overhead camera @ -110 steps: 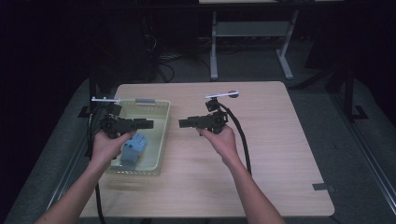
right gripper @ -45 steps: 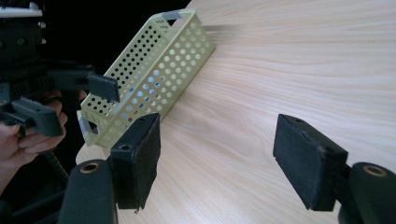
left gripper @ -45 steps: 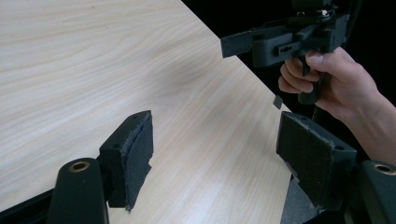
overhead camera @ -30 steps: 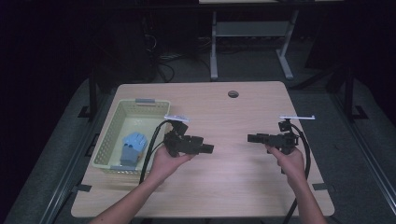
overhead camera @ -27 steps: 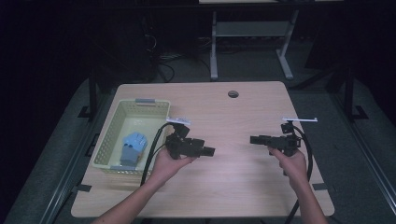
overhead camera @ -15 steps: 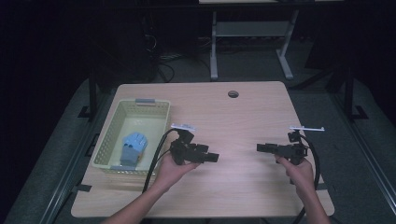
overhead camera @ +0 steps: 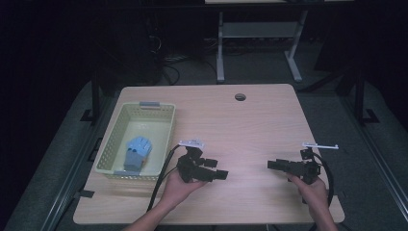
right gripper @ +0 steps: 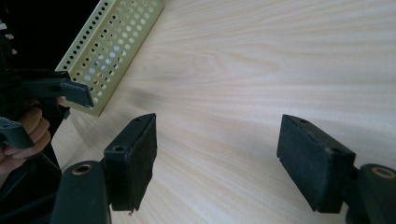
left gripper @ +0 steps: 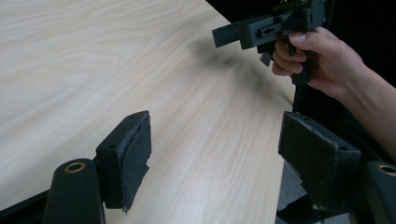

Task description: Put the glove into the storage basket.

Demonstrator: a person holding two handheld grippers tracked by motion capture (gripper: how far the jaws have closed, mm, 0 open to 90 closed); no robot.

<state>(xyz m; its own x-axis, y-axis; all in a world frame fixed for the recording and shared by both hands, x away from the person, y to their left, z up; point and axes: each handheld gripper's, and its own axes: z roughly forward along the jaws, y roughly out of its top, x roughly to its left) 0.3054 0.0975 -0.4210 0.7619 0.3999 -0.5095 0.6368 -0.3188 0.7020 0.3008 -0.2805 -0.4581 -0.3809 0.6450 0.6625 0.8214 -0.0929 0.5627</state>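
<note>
High view: we see a light wood table w/ a pale yellow perforated basket at its left side, a blue and grey object lying inside it. The left hand holds the left gripper just right of the basket, near the table's front edge, jaws pointing right; the right hand holds the right gripper near the front right corner, jaws pointing left, so the two face each other w/ bare wood between. A round hole sits in the table near its far edge. Left gripper view: we look past its two black padded jaws, set wide apart w/ nothing between them, over bare wood; the right gripper and its hand show farther off, top right. Right gripper view: its jaws also gape wide, empty, above the wood; the basket's wall is top left, the left gripper in front of it
</note>
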